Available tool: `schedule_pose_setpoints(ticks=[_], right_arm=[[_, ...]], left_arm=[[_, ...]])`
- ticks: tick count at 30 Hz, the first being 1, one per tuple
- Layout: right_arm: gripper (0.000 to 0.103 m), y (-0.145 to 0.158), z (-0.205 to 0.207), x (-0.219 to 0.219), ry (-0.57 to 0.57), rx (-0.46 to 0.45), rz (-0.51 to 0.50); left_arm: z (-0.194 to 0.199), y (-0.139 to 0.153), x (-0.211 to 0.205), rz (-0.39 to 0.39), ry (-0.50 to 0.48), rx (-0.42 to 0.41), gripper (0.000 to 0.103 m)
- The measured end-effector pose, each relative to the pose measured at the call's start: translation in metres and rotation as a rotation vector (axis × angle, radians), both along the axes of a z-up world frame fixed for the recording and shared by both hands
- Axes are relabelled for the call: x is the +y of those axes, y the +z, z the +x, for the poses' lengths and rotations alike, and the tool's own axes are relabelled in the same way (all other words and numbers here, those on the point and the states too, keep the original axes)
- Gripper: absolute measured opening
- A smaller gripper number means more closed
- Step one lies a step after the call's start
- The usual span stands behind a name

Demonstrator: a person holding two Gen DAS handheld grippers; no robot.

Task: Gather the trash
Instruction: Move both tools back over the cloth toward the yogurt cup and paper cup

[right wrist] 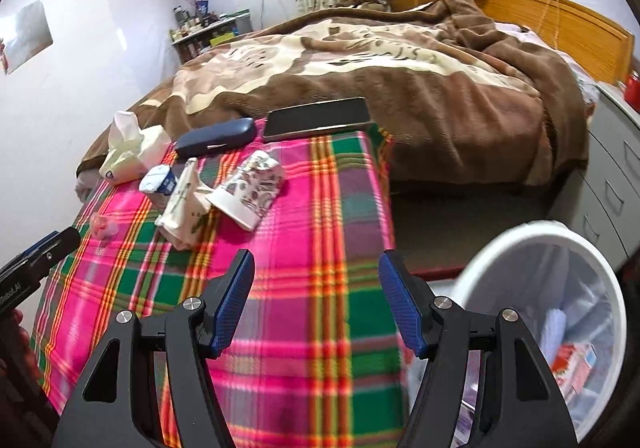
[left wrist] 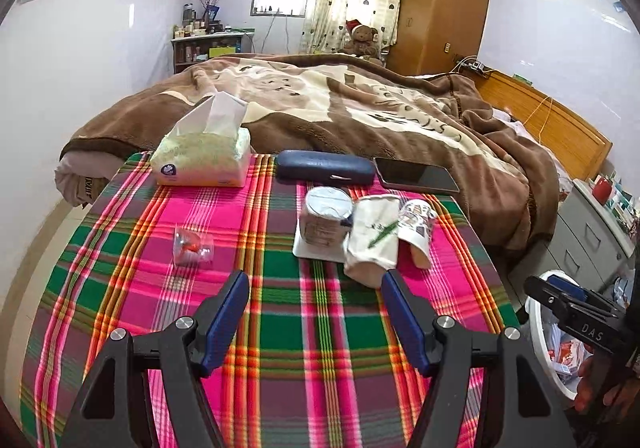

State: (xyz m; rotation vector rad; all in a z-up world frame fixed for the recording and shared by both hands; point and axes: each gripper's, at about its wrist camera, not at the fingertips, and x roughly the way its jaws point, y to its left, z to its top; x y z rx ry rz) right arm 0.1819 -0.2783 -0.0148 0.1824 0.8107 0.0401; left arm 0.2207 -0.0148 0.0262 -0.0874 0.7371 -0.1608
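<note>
1. While both tools hover empty, the trash lies mid-counter: a crushed white cup [left wrist: 374, 238], a patterned cup [left wrist: 416, 232] touching it, a yogurt tub [left wrist: 326, 220] on a white card.
2. Clear plastic wrapper [left wrist: 192, 246] sits apart toward the left edge.
3. Left hand-held gripper [left wrist: 314, 284] and right hand-held gripper [right wrist: 316, 264] are spread, gripping nothing.
4. White bin [right wrist: 560, 232] stands off the counter's [left wrist: 280, 328] right edge.

Bare plaid cloth [left wrist: 320, 328] near, crushed cups [left wrist: 384, 236] beyond, bin [right wrist: 532, 244] right
</note>
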Motion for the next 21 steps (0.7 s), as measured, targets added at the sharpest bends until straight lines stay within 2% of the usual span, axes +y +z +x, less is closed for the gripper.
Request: schedule_pose_setpoints(ticks=[13,21], right_arm=[[0.066,-0.014,0.058,0.019,0.022,0.042,0.047],[0.066,-0.020,0.090,0.028,0.027,0.061,0.051]], left_arm=[[0.062,-0.015,0.000,-0.035,-0.023,0.032,0.068],[0.095,-0.029,-0.007,-0.020,-0.038,0.054,0.070]])
